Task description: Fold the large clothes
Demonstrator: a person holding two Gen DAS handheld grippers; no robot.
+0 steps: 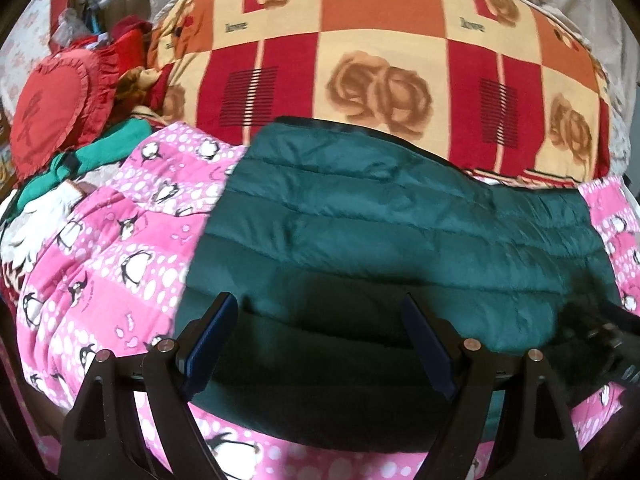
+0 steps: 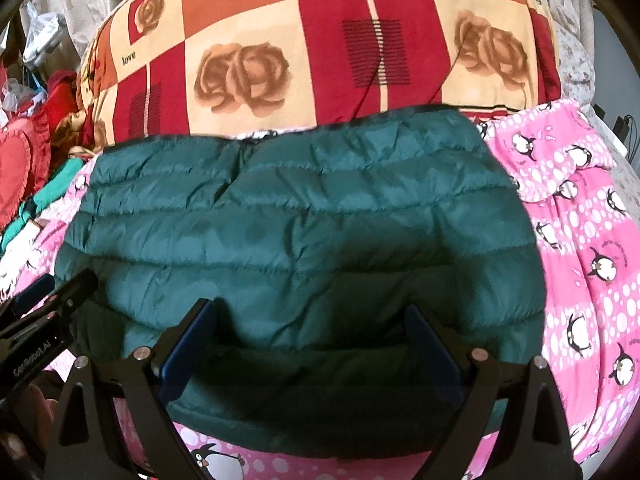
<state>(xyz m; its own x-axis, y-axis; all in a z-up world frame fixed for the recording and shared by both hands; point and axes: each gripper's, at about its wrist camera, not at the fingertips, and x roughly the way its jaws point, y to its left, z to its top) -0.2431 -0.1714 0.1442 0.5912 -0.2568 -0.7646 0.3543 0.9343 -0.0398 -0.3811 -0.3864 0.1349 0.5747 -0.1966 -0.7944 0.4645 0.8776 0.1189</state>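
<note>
I see the dark green quilted jacket lying flat on the pink penguin-print blanket, folded into a broad block with its stitched channels running across. In the right wrist view the jacket fills the middle, with a seam or zip line running down from its far edge; the pink blanket shows to its right and along the near edge.

My left gripper hangs over the jacket's near left part. Its fingers stand wide apart with nothing between them, and the jacket's near edge lies under and just beyond the tips. I cannot tell whether they touch the fabric.

My right gripper sits over the near middle of the jacket, its fingers likewise spread wide and empty, the green fabric lying below and ahead of them. The left gripper's black body shows at the left edge of this view, beside the jacket's left side, with a bit of a hand below it.

Beyond the jacket lies a thick quilt in red, orange and cream squares with rose prints. To the far left are a red heart-shaped cushion and some teal cloth.
</note>
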